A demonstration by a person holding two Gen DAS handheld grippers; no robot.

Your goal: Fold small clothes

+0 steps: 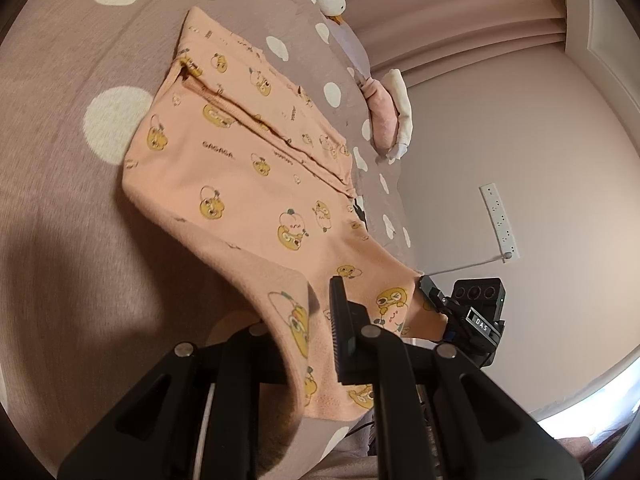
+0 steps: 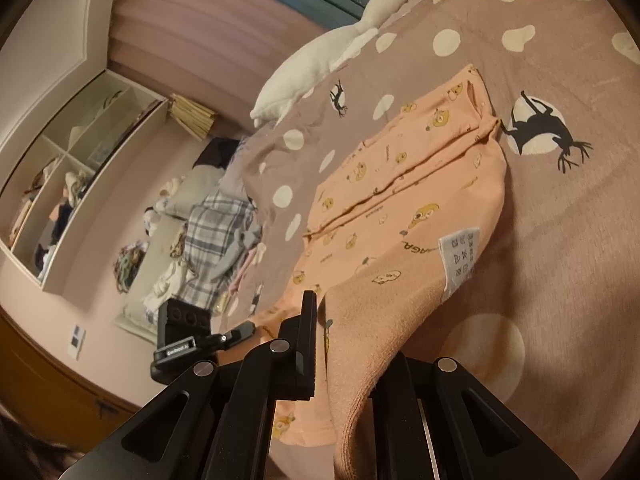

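A spotted bed (image 1: 48,128) carried a peach garment (image 1: 240,168) near its edge, a goose toy (image 2: 320,52) beyond. The left hand-held gripper (image 1: 316,344) and right hand-held gripper (image 2: 340,352) each pinched its raised near hem.

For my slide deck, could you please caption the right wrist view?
Right gripper lifts the near edge of a peach cartoon-print garment off the spotted bedspread.

Right hand-held gripper (image 2: 320,344) clamped on lifted hem of peach printed garment (image 2: 404,200) over spotted bedspread (image 2: 560,240)
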